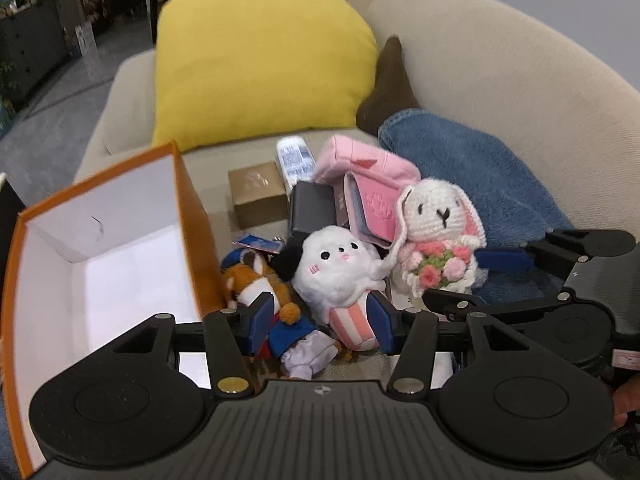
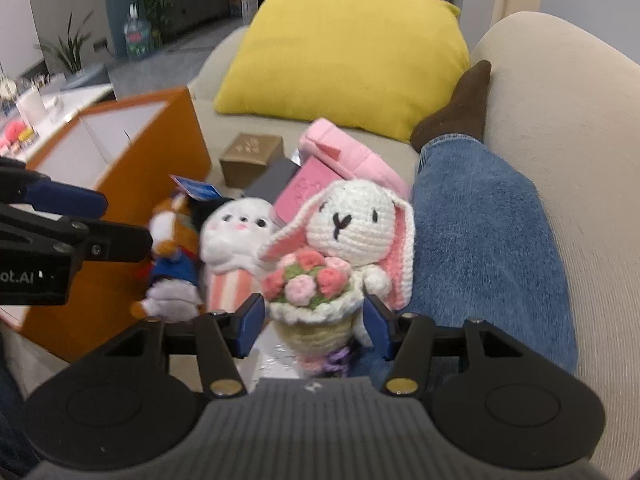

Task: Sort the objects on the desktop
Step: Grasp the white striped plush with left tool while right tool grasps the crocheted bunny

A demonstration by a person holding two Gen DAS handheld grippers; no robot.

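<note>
Orange box [image 1: 192, 216] with a white inside is sitting open on the beige sofa [image 1: 500, 92], left of a heap of toys, seen from the left wrist. Left tool [image 1: 324, 316] is hanging over the heap with its blue pads spread; the fox plush [image 1: 256, 280] in a blue jacket is lying by the left pad and the white dog plush [image 1: 340, 272] with striped pink legs by the right one, but neither pad looks like it's pressing on anything, so it's open and holding nothing. Behind them a gold box [image 1: 260, 192], a black box [image 1: 312, 208] and a pink pouch [image 1: 368, 168] are piling up in front of a yellow cushion [image 1: 260, 60]. A person's jeans leg [image 1: 472, 168] is lying along the right.

From the right wrist, the right tool [image 2: 314, 322] is straddling the crochet bunny [image 2: 352, 216] at the bouquet [image 2: 308, 284] cone. Both pads are sitting just beside the cone, and I honestly can't tell if they're squeezing it. The bunny is standing upright against the jeans leg, next to the white dog plush [image 2: 236, 236].
</note>
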